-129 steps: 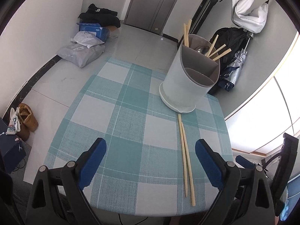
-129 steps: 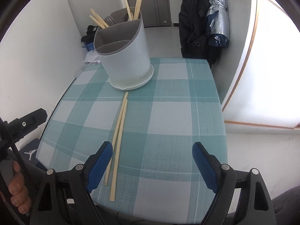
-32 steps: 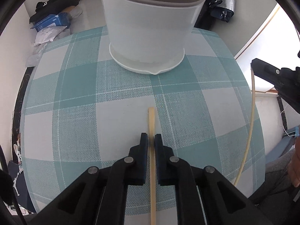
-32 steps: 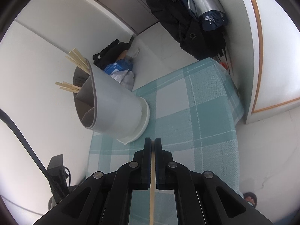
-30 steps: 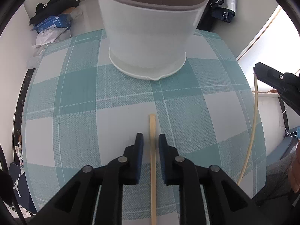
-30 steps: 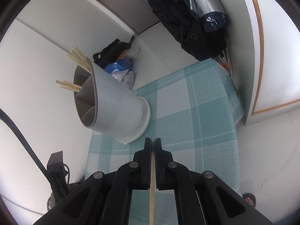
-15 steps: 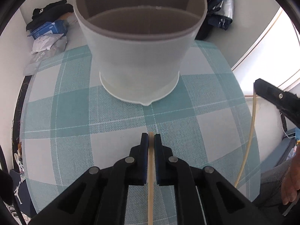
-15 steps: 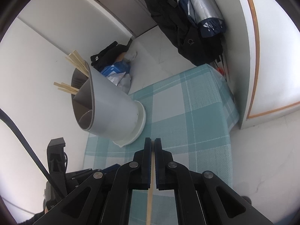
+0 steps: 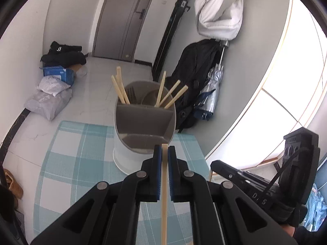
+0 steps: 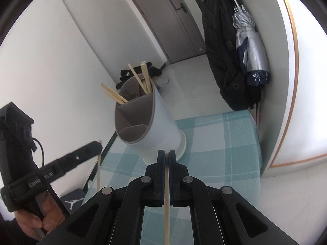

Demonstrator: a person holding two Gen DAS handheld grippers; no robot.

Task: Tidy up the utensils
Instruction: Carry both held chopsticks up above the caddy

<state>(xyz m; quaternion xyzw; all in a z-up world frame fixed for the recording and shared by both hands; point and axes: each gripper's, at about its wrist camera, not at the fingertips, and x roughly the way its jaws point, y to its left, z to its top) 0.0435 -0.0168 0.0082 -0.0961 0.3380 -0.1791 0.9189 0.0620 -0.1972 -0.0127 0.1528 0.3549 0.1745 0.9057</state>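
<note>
A white utensil holder (image 9: 130,153) with grey inner compartments stands on the teal checked table (image 9: 67,159). Several wooden chopsticks (image 9: 120,90) stick out of its far compartments; the near compartment looks empty. My left gripper (image 9: 164,149) is shut on a chopstick (image 9: 164,200), lifted above the table, its tip just short of the holder's near rim. My right gripper (image 10: 166,156) is shut on another chopstick (image 10: 167,204), held above the table near the holder (image 10: 161,126). Each gripper shows in the other's view, the right one (image 9: 216,164) and the left one (image 10: 96,146).
Bags and a blue box (image 9: 58,74) lie on the floor beyond the table. A black backpack and folded umbrella (image 9: 210,94) lean on the wall to the right. A door (image 9: 120,18) is at the back. A shoe box (image 10: 71,201) sits on the floor on the left.
My left gripper has risen from the table with its chopstick and now looks down into the holder. My right gripper has come lower and nearer the holder, chopstick still held.
</note>
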